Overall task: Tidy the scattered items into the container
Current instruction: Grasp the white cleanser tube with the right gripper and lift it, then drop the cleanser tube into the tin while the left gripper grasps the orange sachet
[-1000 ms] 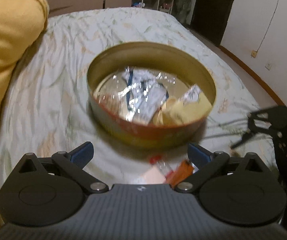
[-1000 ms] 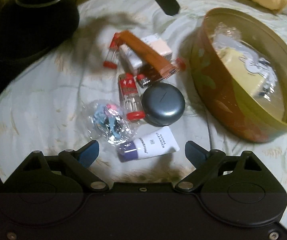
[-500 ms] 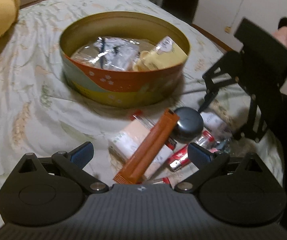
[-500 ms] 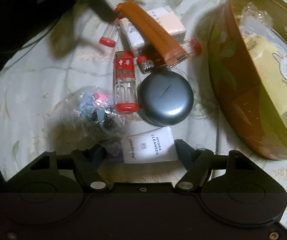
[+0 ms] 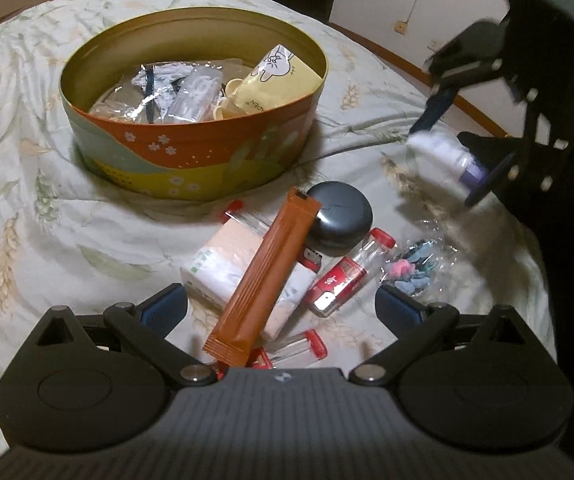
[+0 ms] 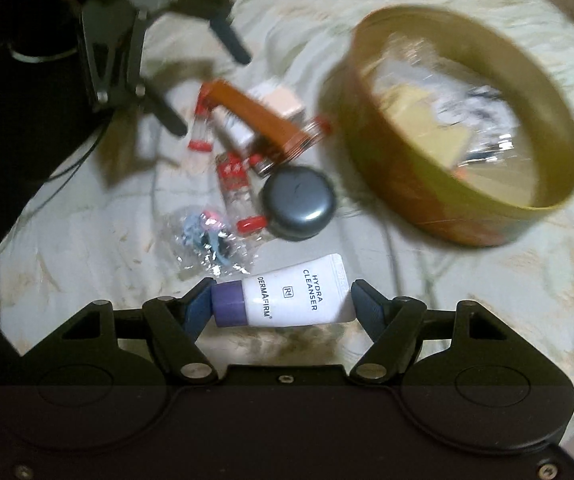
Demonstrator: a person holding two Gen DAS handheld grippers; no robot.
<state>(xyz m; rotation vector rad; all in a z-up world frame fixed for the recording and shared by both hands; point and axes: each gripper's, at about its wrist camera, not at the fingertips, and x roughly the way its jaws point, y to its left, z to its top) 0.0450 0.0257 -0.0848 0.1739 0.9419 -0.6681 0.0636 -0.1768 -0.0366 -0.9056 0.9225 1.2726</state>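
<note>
Left claw: matte black linkage arms, round black hubs either side, silver pivot pins, blue pads on the fingertips, and a ribbed grey body with a small pale logo. Right claw: same black linkages and silver pins, blue pads, a glossy black housing with small screws along its near edge.

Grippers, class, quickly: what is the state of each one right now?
Left gripper: open, holding nothing.
Right gripper: shut on the cleanser tube, lifted off the bed.
</note>
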